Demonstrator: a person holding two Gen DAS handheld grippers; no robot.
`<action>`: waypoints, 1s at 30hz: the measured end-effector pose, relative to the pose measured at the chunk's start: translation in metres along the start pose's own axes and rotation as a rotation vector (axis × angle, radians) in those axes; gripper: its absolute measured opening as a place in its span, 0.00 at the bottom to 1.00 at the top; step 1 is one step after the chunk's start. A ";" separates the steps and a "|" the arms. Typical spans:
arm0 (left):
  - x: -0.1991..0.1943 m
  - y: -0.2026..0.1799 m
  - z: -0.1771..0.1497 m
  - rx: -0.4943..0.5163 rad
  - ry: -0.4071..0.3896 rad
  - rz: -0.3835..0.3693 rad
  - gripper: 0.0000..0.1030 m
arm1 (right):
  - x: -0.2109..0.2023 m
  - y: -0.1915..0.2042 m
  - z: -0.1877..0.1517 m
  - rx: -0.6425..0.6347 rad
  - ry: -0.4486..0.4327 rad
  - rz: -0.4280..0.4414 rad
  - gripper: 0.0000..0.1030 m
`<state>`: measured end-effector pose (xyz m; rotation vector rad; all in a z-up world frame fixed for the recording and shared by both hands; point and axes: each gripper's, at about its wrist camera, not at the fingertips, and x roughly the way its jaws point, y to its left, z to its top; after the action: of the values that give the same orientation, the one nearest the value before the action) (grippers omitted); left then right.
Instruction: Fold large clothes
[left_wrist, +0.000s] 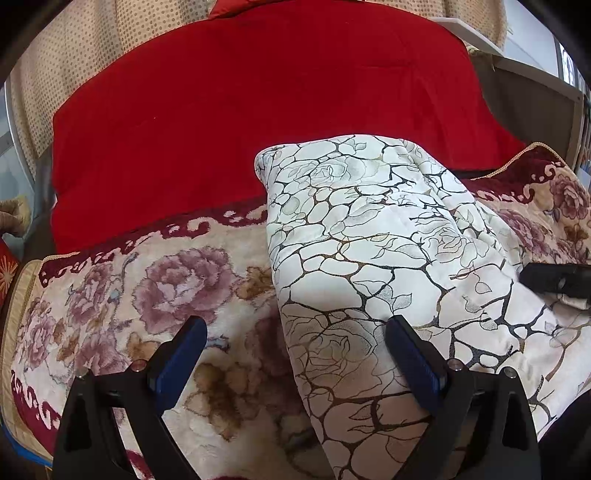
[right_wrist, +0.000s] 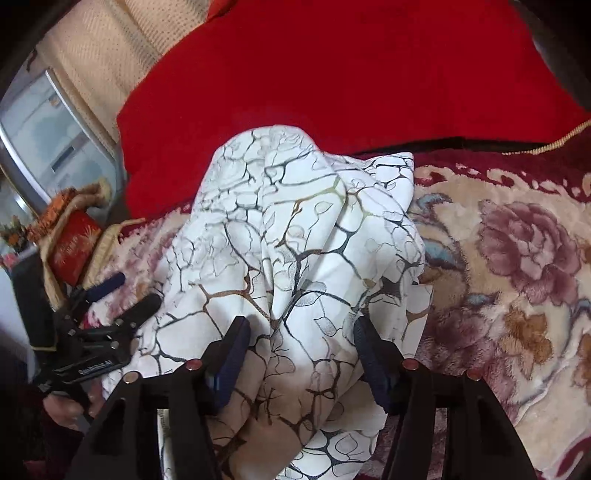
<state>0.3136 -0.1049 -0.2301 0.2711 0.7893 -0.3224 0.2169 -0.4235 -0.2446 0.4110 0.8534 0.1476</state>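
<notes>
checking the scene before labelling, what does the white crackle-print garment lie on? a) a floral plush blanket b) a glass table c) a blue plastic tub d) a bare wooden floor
a: the white crackle-print garment rests bunched on the floral plush blanket, cream with purple roses, with a red quilt behind it.

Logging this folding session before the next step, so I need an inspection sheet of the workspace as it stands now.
Surface: floral plush blanket, rose pattern, dark red border.
Job's things: white crackle-print garment, bunched lengthwise on the blanket, not yet flat.
Clutter: red box and orange-trimmed items at the left edge.
Grippers: left gripper open, fabric edge between its fingers; right gripper open astride a bunched fold.
Cables: nothing seen.
Surroundings: red quilt behind, dotted beige fabric beyond.
</notes>
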 end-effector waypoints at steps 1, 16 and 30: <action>0.000 0.000 0.000 0.000 0.000 0.000 0.95 | -0.001 -0.003 0.002 0.022 -0.011 0.018 0.63; 0.023 0.031 0.009 -0.194 0.132 -0.321 0.94 | 0.019 -0.105 0.016 0.459 0.001 0.221 0.76; 0.094 0.055 0.005 -0.445 0.358 -0.709 0.94 | 0.060 -0.088 0.029 0.387 0.070 0.394 0.91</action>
<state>0.3997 -0.0737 -0.2885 -0.3975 1.2758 -0.7609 0.2746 -0.4947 -0.3062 0.9420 0.8634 0.3641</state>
